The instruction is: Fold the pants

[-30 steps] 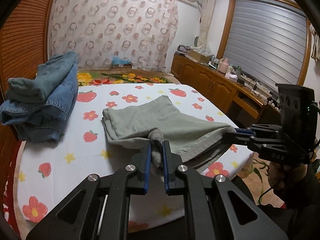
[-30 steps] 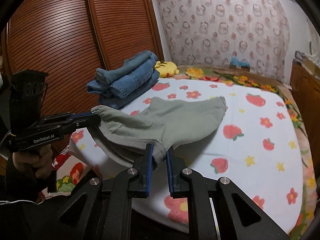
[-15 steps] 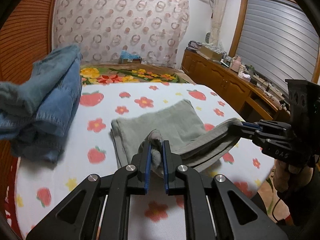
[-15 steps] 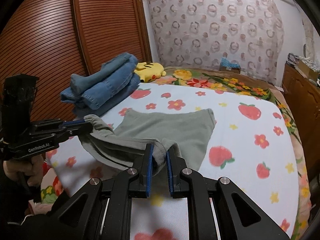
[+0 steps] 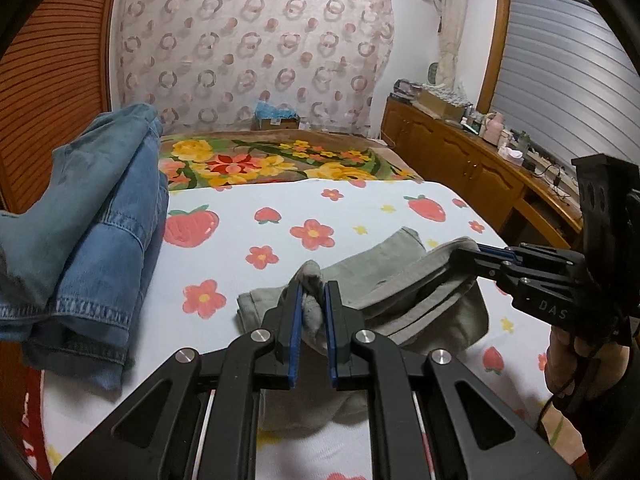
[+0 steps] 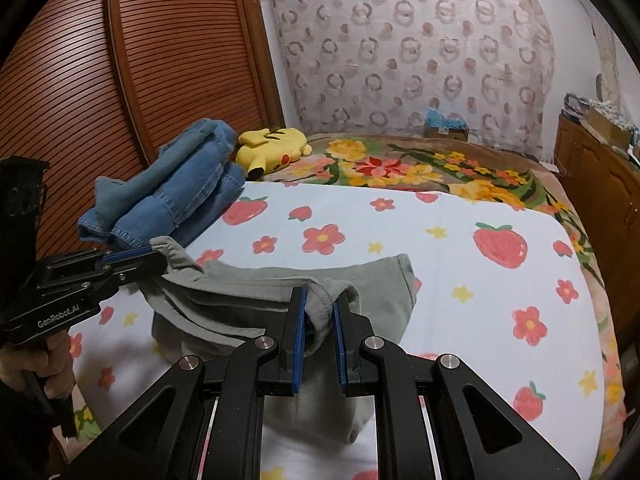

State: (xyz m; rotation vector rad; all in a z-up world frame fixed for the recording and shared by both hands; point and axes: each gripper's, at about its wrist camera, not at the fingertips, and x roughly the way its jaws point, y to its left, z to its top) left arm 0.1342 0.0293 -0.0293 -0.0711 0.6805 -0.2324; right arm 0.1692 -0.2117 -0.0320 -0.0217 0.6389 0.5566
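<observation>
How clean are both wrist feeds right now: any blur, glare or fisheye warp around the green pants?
Left wrist view: green pants sharp, denim pile softened at the left edge, walls bowed by the fisheye. Right wrist view: evenly lit and sharp, wooden wardrobe door curved by the lens, soft shadow beneath the lifted pants; no glare.

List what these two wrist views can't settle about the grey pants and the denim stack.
- Grey pants, right wrist view: near end hidden behind right gripper.
- Grey pants, left wrist view: lower part hidden behind left gripper.
- Denim stack, left wrist view: cut off by the left edge; number of garments unclear.
</observation>
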